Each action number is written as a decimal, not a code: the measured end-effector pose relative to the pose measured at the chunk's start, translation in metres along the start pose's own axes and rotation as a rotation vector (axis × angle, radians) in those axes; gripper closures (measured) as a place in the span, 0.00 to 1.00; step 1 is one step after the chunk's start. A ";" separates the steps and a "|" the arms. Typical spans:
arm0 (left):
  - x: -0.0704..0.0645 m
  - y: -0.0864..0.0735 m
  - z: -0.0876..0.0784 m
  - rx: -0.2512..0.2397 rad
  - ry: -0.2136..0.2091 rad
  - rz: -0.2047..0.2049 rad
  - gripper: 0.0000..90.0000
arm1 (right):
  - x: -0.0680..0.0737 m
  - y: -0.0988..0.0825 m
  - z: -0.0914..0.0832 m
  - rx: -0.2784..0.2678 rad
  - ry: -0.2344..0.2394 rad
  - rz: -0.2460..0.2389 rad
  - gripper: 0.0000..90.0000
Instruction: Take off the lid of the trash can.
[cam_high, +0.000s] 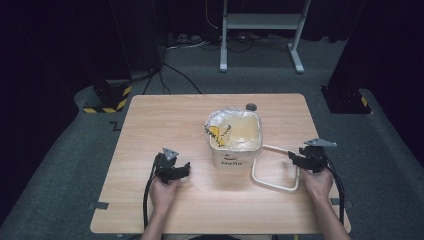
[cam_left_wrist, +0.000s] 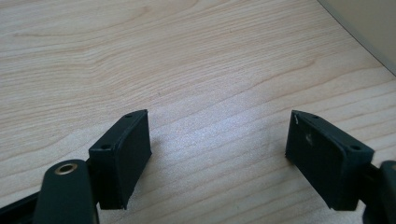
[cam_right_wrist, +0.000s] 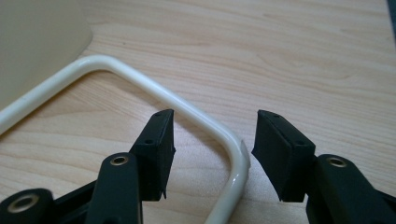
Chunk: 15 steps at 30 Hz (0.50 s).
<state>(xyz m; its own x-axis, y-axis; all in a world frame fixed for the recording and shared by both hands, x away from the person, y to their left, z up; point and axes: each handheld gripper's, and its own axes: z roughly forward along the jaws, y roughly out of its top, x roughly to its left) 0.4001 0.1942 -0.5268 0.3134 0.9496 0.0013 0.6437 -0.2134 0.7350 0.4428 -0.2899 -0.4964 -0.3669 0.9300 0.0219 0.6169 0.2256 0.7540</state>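
A light wooden bench (cam_high: 165, 125) carries a cream square plastic bucket (cam_high: 235, 145) lined with a clear plastic bag, placed near the middle. Something yellow and black is seen inside the bag, but it cannot be identified. The word "Hello" is printed on the bucket's near wall. A cream tubular handle (cam_high: 272, 175), bent into a loop with rounded corners, lies flat on the bench to the right of the bucket.

The right gripper (cam_right_wrist: 212, 154) is held low over the bench with its jaws apart, and a rounded corner of the handle lies between them. From this corner, one leg of the tube runs away towards the bucket and the other runs back under the gripper. Nothing is clamped yet; a small closing of the jaws is probably enough to catch the tube.

The left gripper (cam_left_wrist: 217, 149) is also held with its jaws wide apart, with only bare wood between them. The bucket lies to its right, near but not touching. The right hand is judged to be the nearer one to the handle.
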 end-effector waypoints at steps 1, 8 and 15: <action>0.000 0.000 0.000 0.000 0.000 0.000 0.25 | 0.001 0.001 -0.002 -0.009 -0.002 0.001 0.53; 0.000 0.000 0.000 0.000 0.000 0.000 0.25 | 0.009 0.002 -0.008 -0.033 0.046 0.004 0.53; 0.000 0.000 0.000 0.000 0.000 0.000 0.25 | 0.028 -0.010 -0.013 -0.045 0.087 -0.007 0.53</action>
<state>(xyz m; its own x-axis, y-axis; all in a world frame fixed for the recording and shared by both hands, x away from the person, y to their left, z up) 0.4001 0.1941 -0.5268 0.3132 0.9497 0.0012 0.6435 -0.2132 0.7351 0.4173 -0.2701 -0.4947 -0.4311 0.8994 0.0718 0.5826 0.2167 0.7833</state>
